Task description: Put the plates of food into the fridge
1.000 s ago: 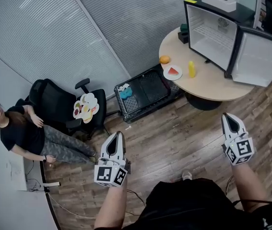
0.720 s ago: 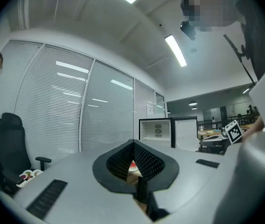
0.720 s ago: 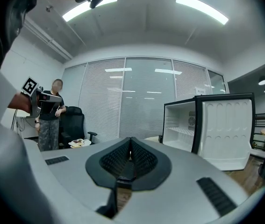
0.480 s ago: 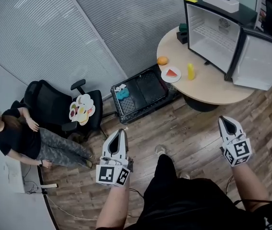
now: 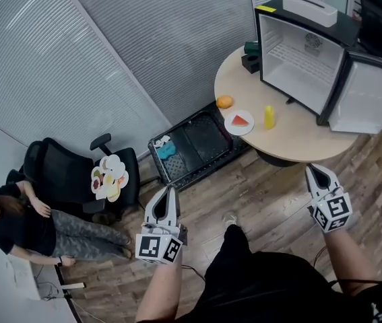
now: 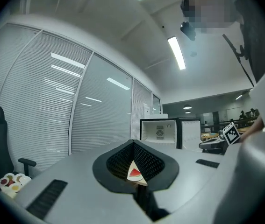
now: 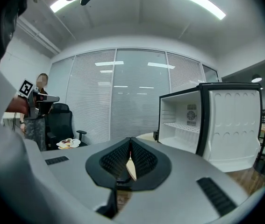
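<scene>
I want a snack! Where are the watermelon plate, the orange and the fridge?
watermelon plate (image 5: 231, 124), head view, its white rim.
orange (image 5: 224, 101), head view, its middle.
fridge (image 5: 302, 54), head view, its inside back wall.

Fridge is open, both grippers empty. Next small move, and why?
Probably carry the left hand-held gripper toward the watermelon plate on the table, opening its jaws: it and the right hand-held gripper are shut and empty, the plate lies well ahead, and the fridge already stands open.
</scene>
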